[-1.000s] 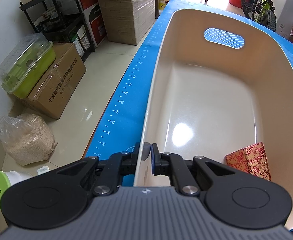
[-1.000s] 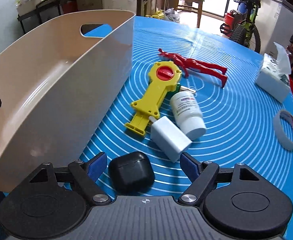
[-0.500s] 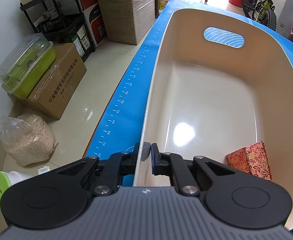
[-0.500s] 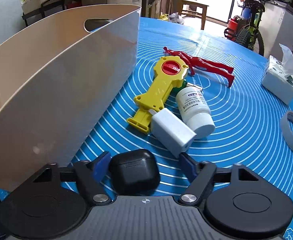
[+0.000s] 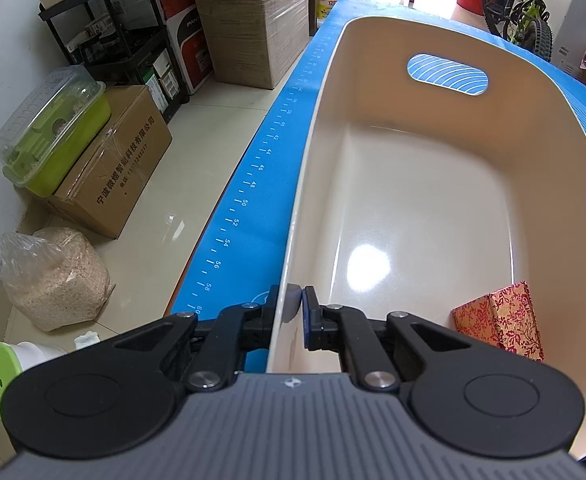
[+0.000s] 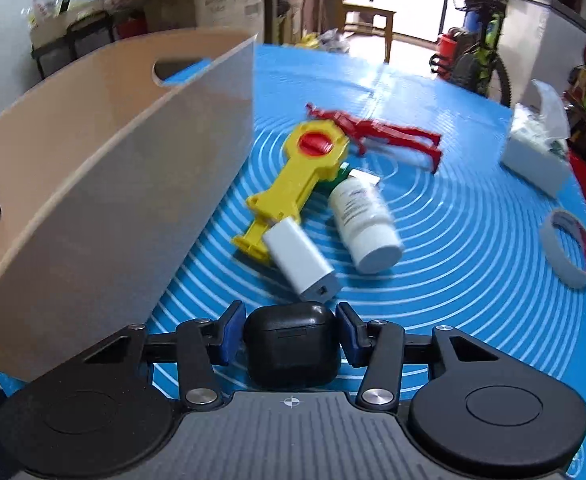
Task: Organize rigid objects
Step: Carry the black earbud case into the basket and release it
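Right wrist view: one black earbud case (image 6: 291, 346) lies on the blue mat (image 6: 473, 280) between the jaws of the right gripper (image 6: 291, 336), which have just been closing around it; the blue pads sit just beside its flanks, and whether they yet press on it cannot be told. Just beyond the case lie one white charger block (image 6: 301, 262), one yellow toy key (image 6: 293, 184), one white pill bottle (image 6: 367, 224) and one red figure (image 6: 377, 130). Farther right are one tape roll (image 6: 571, 250) and one tissue pack (image 6: 535, 156). Left wrist view: the left gripper (image 5: 295, 308) is clamped on the near rim of the one beige bin (image 5: 533, 184), steadying it; a single red patterned box (image 5: 501, 326) rests inside, in the near right corner. The case looks smooth and rounded, so an off-centre squeeze could squirt it forward into the charger block, which sits almost against it. A loose hold could also drop it short of the bin's tall wall.
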